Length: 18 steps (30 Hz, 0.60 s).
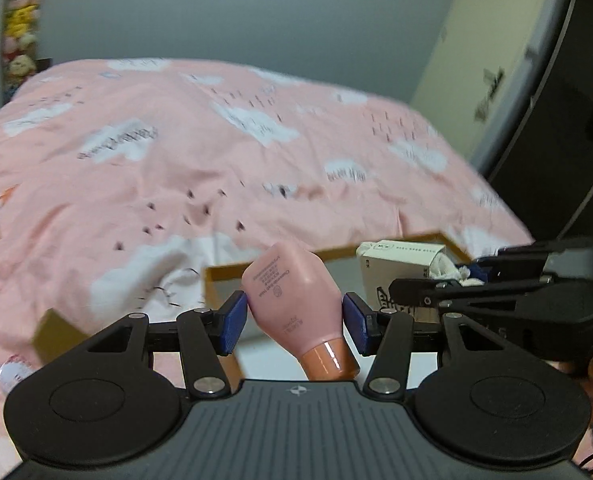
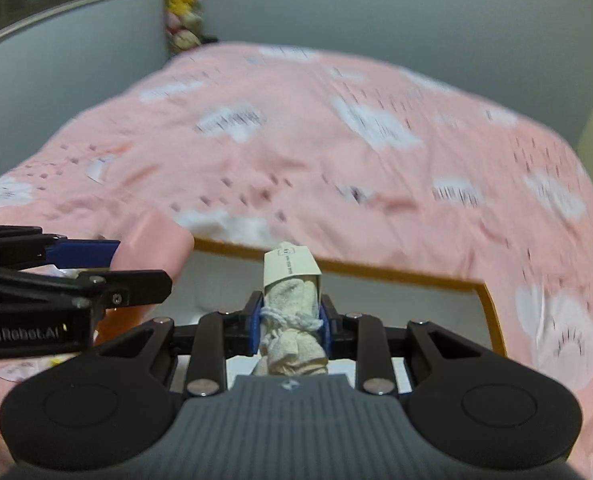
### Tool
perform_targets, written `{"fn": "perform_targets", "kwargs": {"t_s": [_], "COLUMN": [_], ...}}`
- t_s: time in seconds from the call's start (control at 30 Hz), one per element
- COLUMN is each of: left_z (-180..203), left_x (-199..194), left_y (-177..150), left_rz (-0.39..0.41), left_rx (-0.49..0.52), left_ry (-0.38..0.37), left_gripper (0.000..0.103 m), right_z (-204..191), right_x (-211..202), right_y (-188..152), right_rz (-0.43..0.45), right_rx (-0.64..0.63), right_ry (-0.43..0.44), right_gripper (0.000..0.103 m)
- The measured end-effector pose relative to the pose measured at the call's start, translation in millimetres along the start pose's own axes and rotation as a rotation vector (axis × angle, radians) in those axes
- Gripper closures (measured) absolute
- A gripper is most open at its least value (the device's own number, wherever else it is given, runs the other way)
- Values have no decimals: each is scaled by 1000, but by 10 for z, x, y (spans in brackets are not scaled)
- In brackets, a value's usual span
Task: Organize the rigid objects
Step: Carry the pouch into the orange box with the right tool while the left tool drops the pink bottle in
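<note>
My left gripper is shut on a pink bottle with an orange cap, held tilted, cap toward the camera, over a brown-rimmed box with a pale inside. My right gripper is shut on a cream cloth bundle tied with white-blue cord, its far end in a pale paper sleeve. It hangs over the same box. The right gripper also shows at the right of the left wrist view. The pink bottle shows at the left of the right wrist view.
The box lies on a bed with a pink cloud-print cover. A small white-pink object lies by the box's left corner. Stuffed toys hang at the far wall. A dark cabinet stands to the right.
</note>
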<state>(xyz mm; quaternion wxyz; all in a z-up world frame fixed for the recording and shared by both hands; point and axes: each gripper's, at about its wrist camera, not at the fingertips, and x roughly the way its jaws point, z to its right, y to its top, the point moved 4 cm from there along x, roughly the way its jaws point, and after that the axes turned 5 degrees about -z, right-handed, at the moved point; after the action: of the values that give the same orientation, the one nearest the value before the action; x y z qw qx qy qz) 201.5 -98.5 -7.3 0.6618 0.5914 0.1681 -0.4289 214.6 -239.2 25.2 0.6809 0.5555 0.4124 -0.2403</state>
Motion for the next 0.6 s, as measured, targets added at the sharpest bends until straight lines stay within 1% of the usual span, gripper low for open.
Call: {"fn": "perform_targets", "kwargs": {"t_s": [0.13,0.27,0.5,0.53,0.6], "left_z": [165,232,245,241,216], "left_x": [373,603,795,825,888], "left_y": [-20,-60,-67,-66,-69], "left_rz": [-82,-135,-213,-230,-282], "left_rx": [87,162,251,266,268], "left_ry": [43,114,185,197,195], "left_gripper": [43,43,43,43,44], "right_z": [269,382,366,358,340], "right_x": [304,589,884,920,980], "right_y": [-67,-93,-60,-49,-50], "right_rz": [-90,-155,-209,-214,-229], "right_rx": [55,96,87,85,89], "right_ry": [-1,21,46,51,69], "right_gripper": [76,76,76,76,76]}}
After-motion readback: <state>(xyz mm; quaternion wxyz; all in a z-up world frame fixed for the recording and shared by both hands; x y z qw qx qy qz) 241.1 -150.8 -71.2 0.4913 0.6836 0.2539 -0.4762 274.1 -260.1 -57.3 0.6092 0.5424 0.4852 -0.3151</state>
